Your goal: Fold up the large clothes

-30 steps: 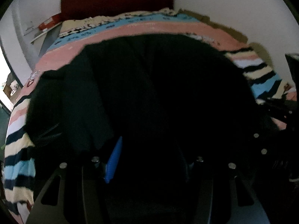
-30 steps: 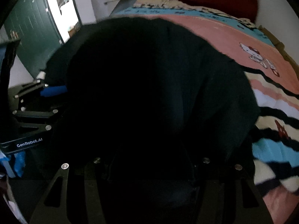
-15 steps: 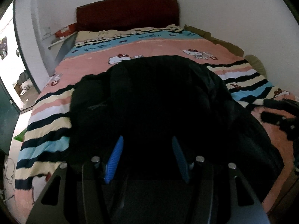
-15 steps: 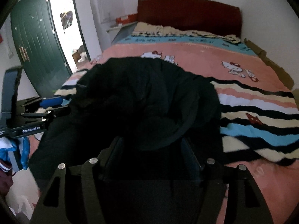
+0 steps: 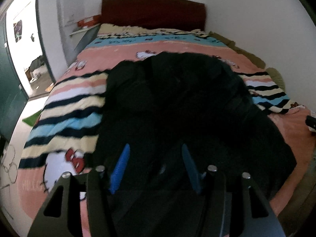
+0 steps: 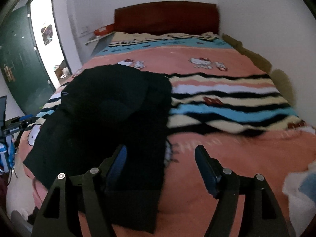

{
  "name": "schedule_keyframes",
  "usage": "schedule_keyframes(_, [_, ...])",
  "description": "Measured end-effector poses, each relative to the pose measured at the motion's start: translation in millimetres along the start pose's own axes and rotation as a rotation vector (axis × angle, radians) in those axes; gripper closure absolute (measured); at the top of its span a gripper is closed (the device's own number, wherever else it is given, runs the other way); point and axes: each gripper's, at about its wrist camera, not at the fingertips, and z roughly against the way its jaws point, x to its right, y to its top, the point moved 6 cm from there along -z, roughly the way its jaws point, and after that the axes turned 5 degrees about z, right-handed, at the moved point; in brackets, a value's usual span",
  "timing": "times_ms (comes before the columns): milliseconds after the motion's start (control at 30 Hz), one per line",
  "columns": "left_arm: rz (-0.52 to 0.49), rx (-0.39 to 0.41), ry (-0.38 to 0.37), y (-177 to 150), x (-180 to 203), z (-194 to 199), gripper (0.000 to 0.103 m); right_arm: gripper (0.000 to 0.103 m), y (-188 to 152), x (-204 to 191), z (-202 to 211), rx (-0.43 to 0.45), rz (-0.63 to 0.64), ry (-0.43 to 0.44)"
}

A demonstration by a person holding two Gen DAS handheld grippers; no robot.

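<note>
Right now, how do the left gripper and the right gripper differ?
The left gripper hangs wholly over the black garment; the right gripper straddles the garment's edge, its right finger over the bare pink blanket. The right gripper's jaws stand wider apart than the left gripper's. Both have just been opening, both are open, and neither pinches any cloth.

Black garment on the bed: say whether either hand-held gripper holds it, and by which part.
Neither does. The black garment lies on the bed; the left hand-held gripper and the right hand-held gripper have just been opening, pads clear of the cloth.
</note>
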Motion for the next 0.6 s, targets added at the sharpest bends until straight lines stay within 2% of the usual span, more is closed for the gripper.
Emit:
schedule_keyframes(167, [0.078, -0.033, 0.021, -24, -39, 6, 0.042, 0.026, -31, 19, 5, -0.022, -0.041, -0.006])
schedule_keyframes(333, [0.174, -0.064, 0.009, -47, -70, 10, 0.040, 0.021, -64, 16, -8, -0.057, -0.093, 0.038])
schedule_keyframes(600, [0.352, -0.134, -0.091, -88, -97, -11, 0.039, 0.016, -90, -4, -42, -0.122, -0.119, 0.108])
